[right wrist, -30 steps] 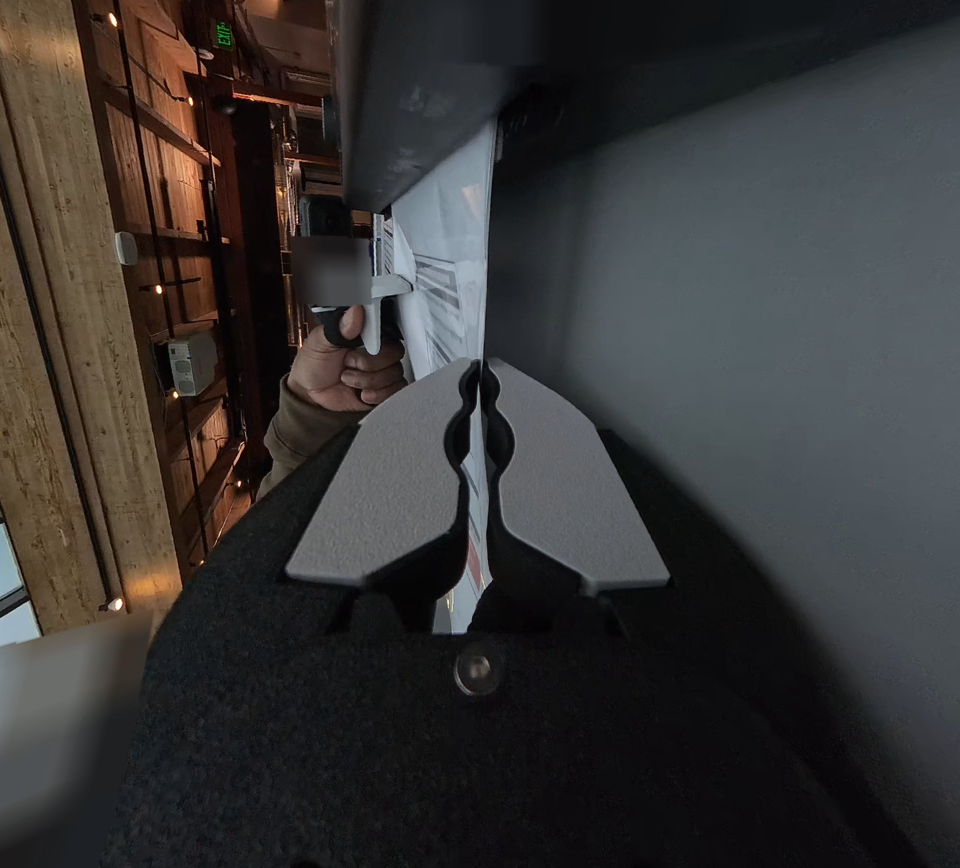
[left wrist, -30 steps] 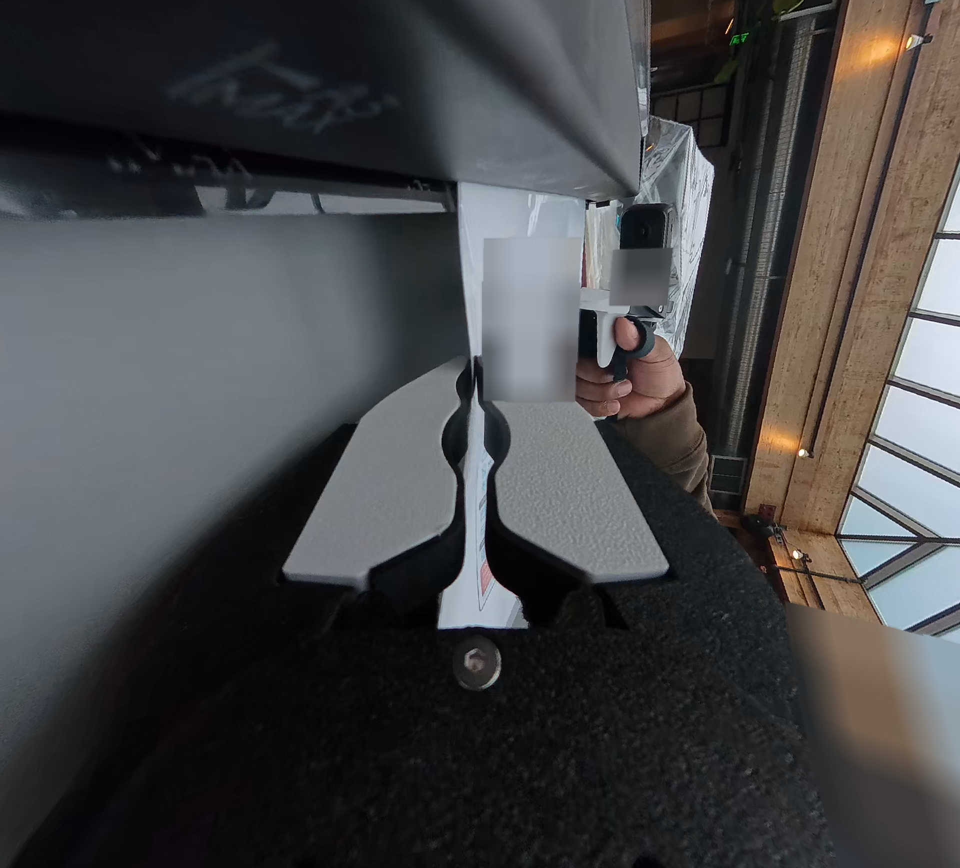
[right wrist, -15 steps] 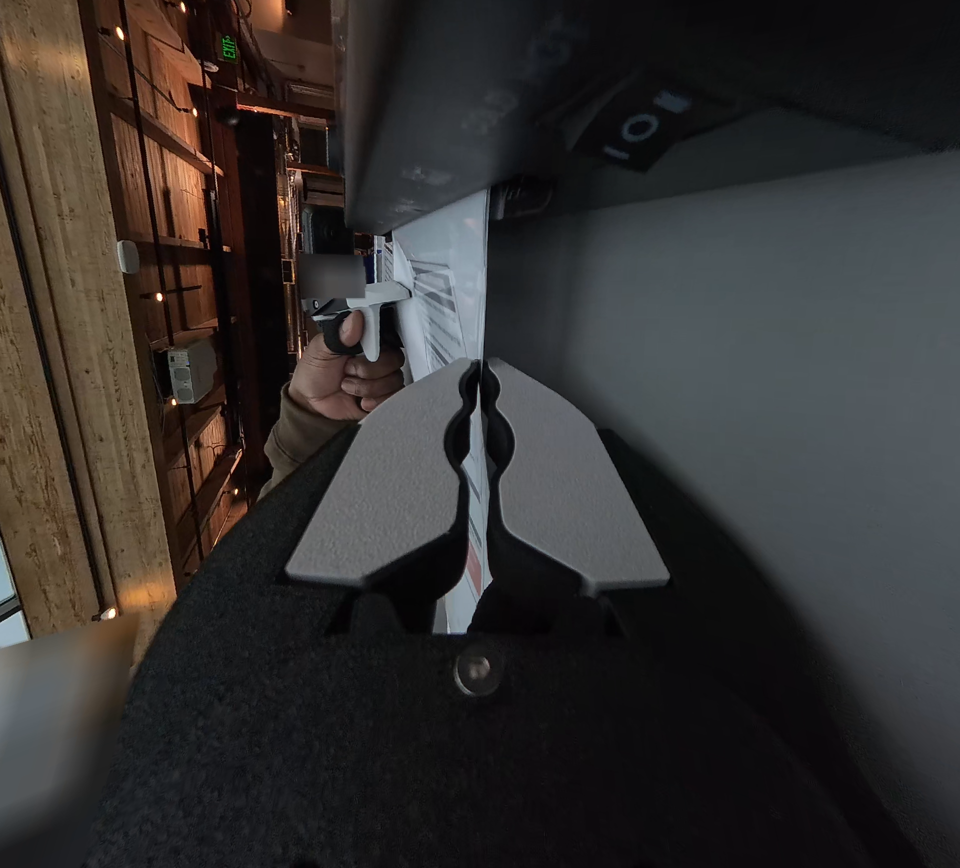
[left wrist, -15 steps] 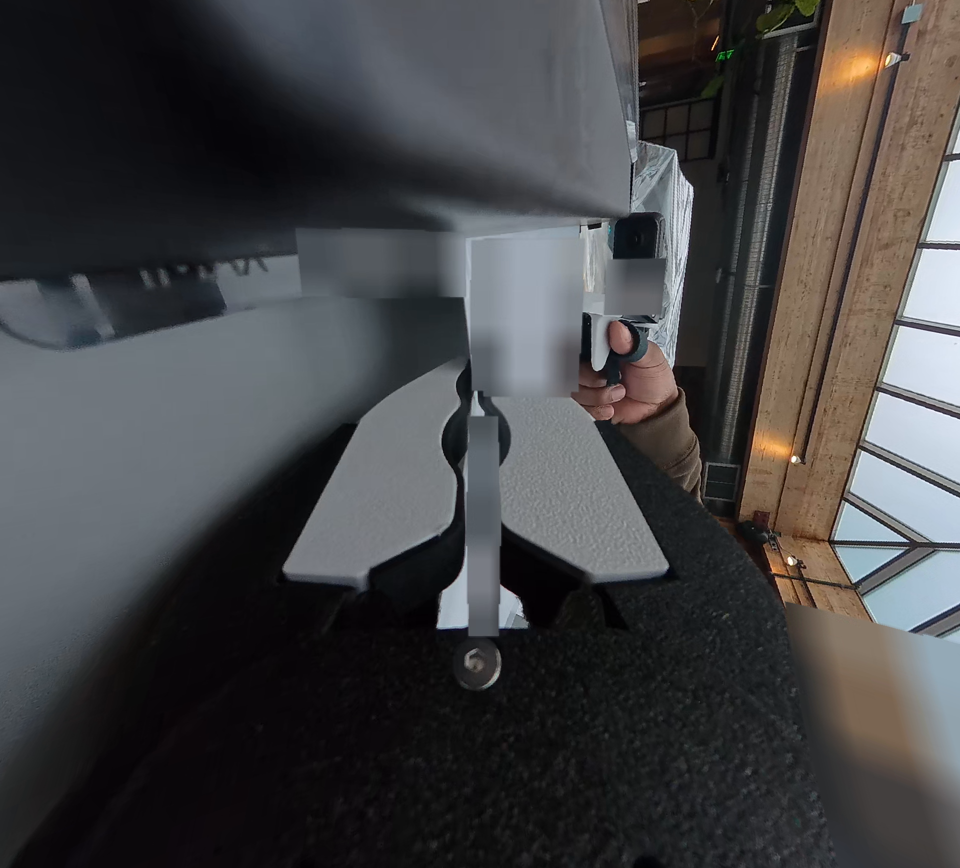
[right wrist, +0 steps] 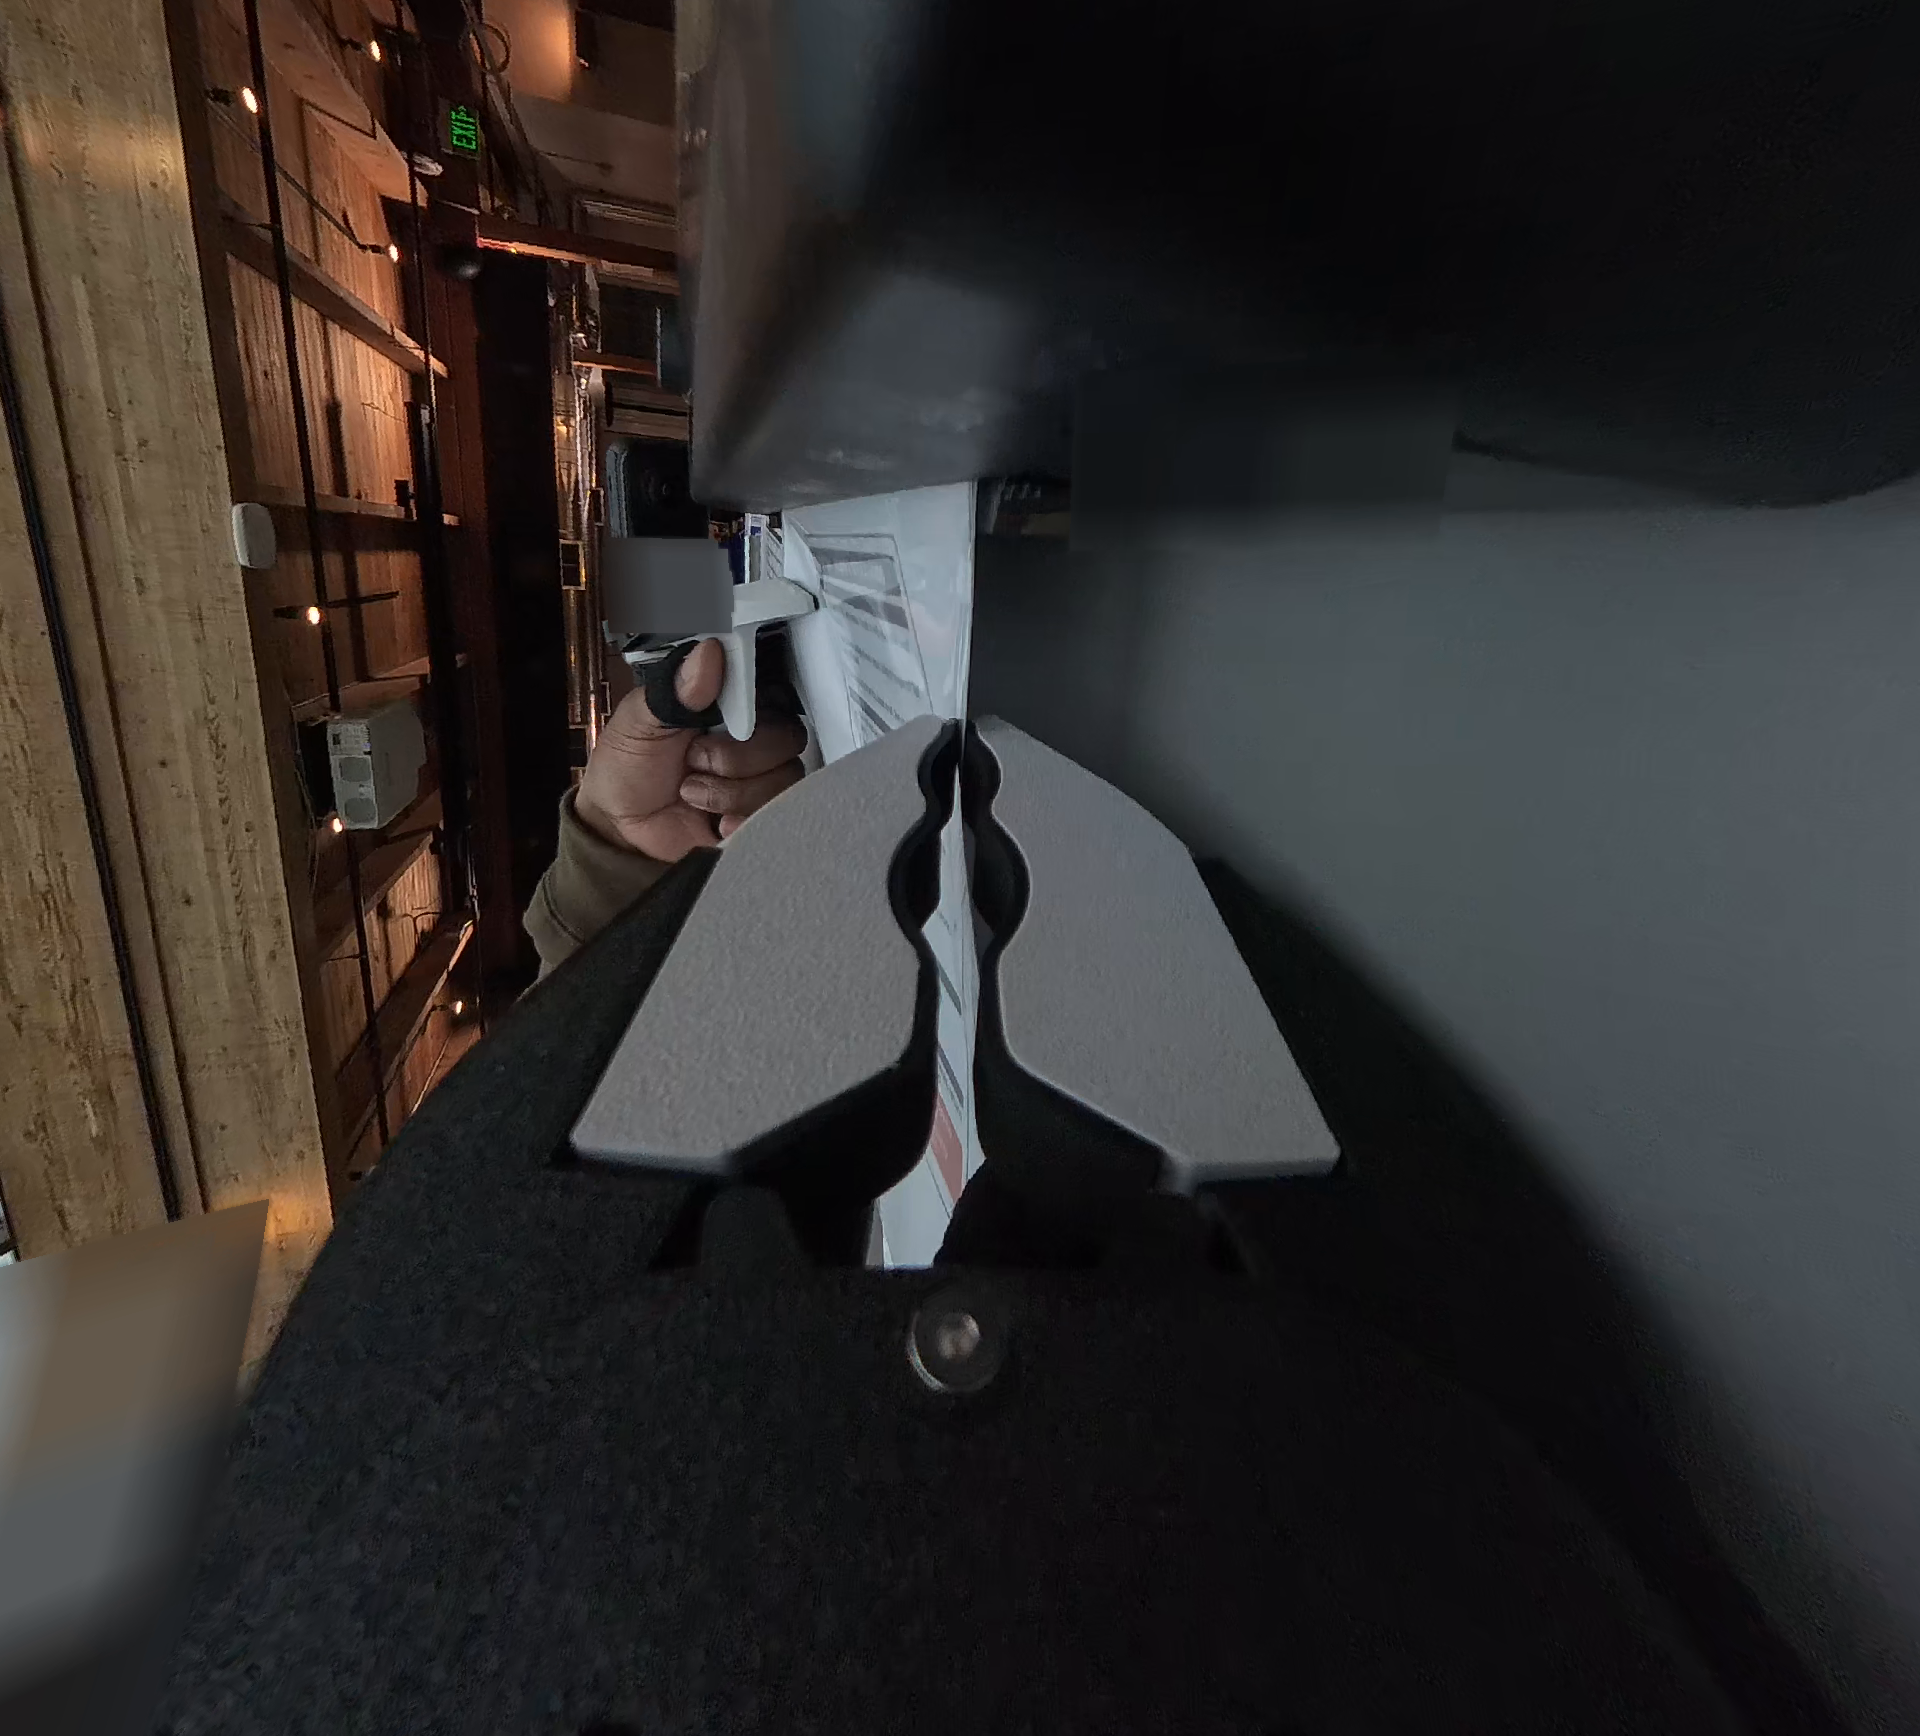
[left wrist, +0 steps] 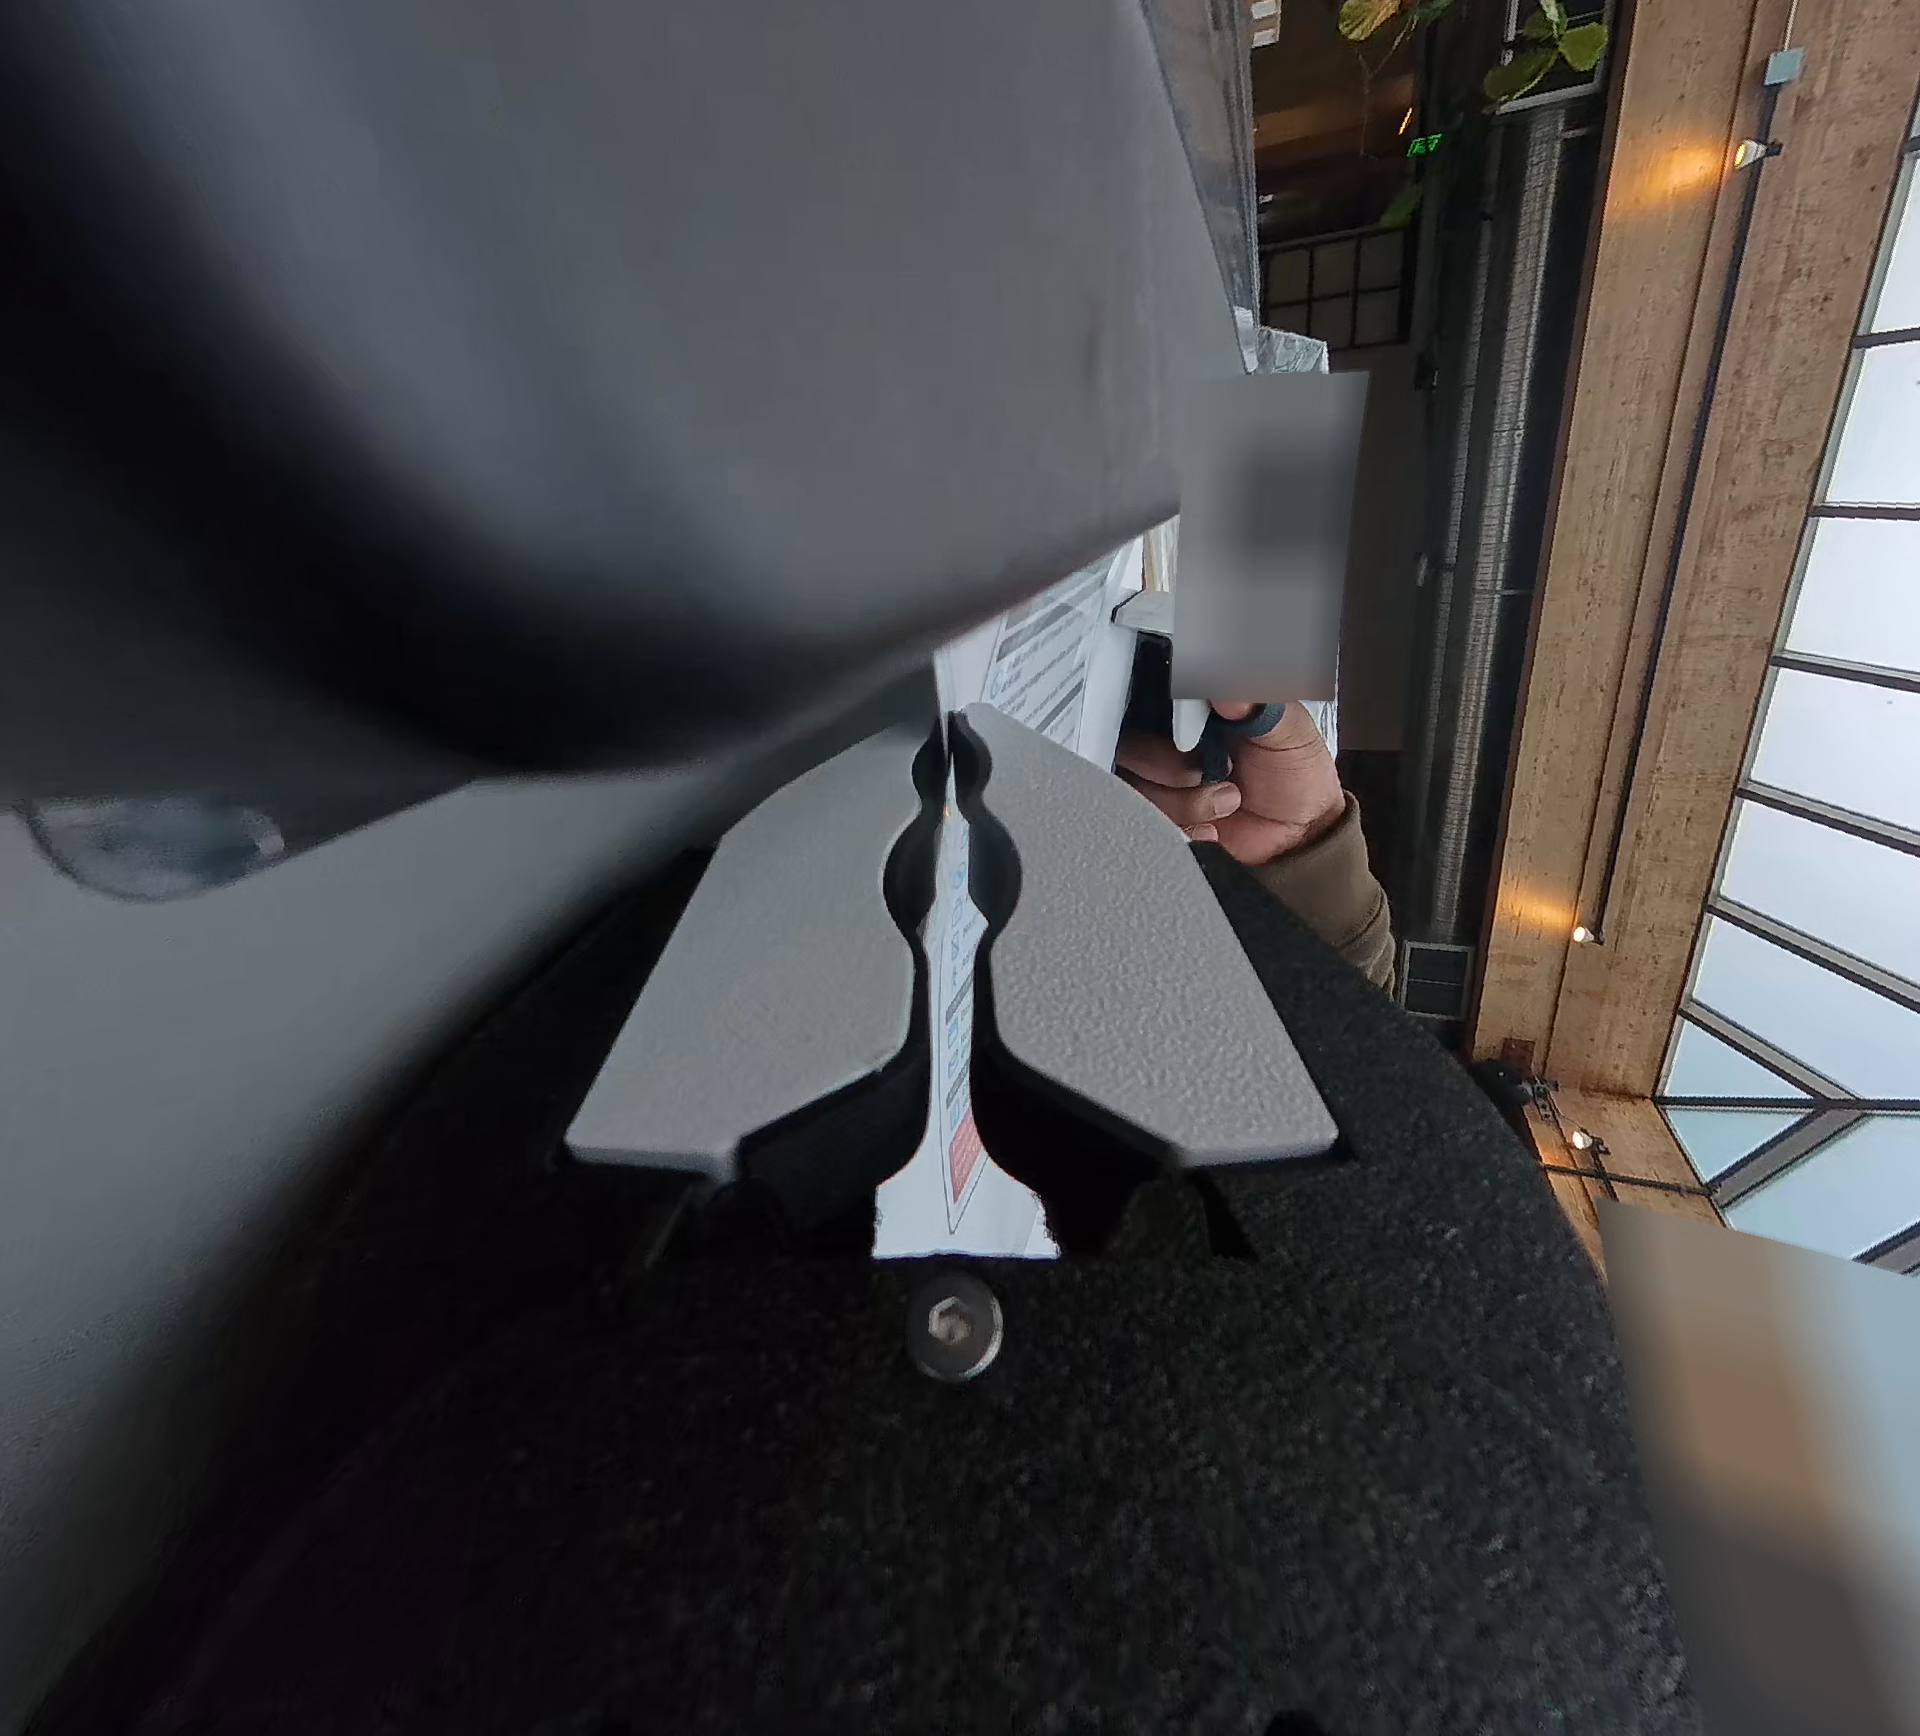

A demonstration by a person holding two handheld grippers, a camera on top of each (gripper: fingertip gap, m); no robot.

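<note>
Both grippers pinch the same white printed sheet (left wrist: pixel 1051 684), edge-on to each camera. My left gripper (left wrist: pixel 951 736) is shut on it; the sheet runs back between the grey fingers (left wrist: pixel 1122 980). My right gripper (right wrist: pixel 961 736) is shut on the sheet (right wrist: pixel 894 616) from the opposite side. The sheet's far end passes under the edge of a dark grey machine body (left wrist: pixel 644 252), also in the right wrist view (right wrist: pixel 914 252), just past both fingertips. Each view shows the person's hand (left wrist: pixel 1262 803) (right wrist: pixel 665 782) on the other gripper's handle.
A pale grey surface (left wrist: pixel 229 1115) (right wrist: pixel 1507 855) lies along the sheet, close to the fingers. Behind are a wooden wall (right wrist: pixel 94 543) with small lights, large windows (left wrist: pixel 1849 751), a leafy plant (left wrist: pixel 1548 45) and a green lit sign (right wrist: pixel 464 128).
The dark machine body has come closer to both grippers and fills more of each view. Less of the sheet shows between its edge and the fingertips. Both grippers stay shut.
</note>
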